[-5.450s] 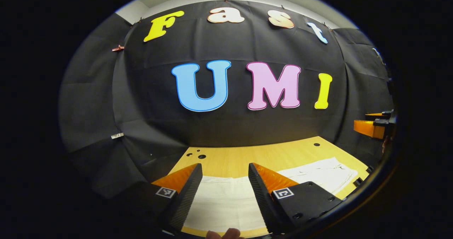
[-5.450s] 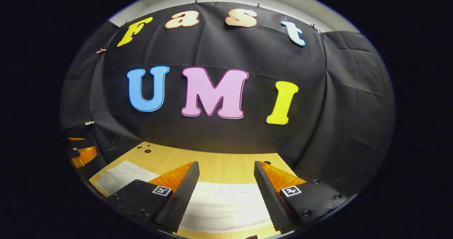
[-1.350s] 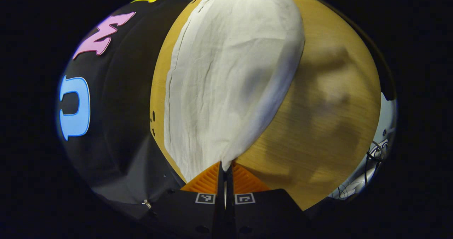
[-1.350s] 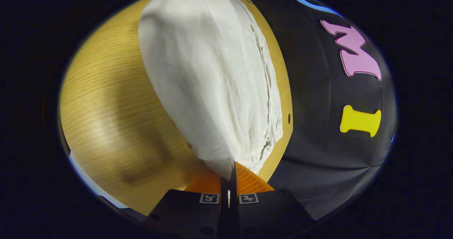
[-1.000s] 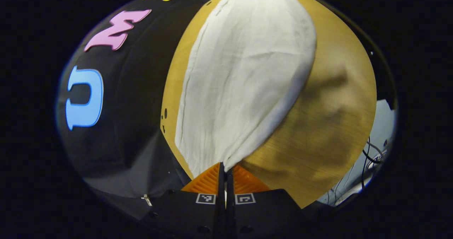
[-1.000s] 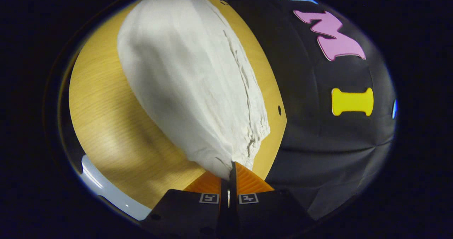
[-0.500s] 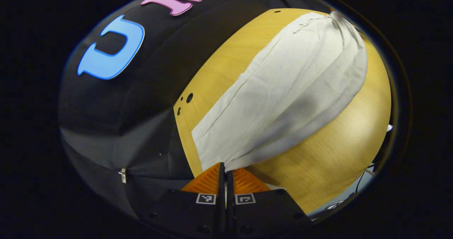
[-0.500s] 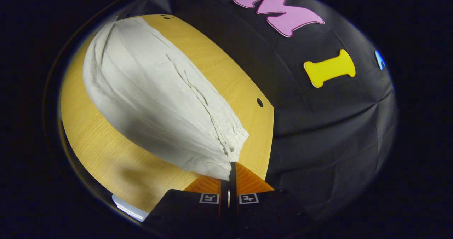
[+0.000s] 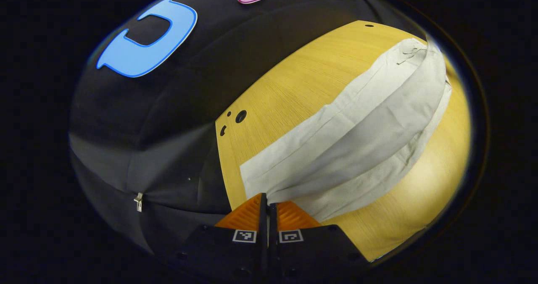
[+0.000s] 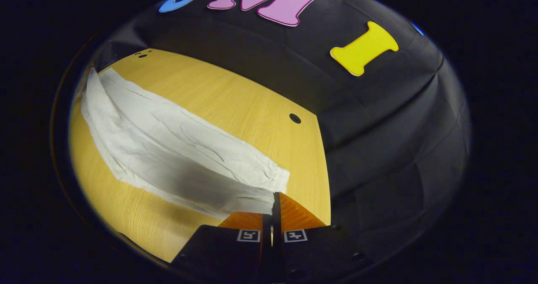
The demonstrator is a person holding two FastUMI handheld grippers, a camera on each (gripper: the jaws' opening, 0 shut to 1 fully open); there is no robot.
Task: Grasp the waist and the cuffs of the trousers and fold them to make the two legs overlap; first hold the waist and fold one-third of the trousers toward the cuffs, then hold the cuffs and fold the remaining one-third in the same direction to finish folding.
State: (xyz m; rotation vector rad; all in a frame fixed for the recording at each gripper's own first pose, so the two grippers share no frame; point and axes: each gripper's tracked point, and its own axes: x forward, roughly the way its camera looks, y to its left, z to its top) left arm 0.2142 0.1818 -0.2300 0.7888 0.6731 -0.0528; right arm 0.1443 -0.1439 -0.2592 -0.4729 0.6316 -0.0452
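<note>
The left gripper is clamped on one end of the trousers, the right gripper on the other. The pinched cloth itself is hidden between the closed fingers; which end is the waist is hard to tell. The trousers stretch lengthwise across the table, the nearer leg draped over the farther.

You've got a wooden tabletop with drilled holes, black cloth wall behind, metal clip on it.
</note>
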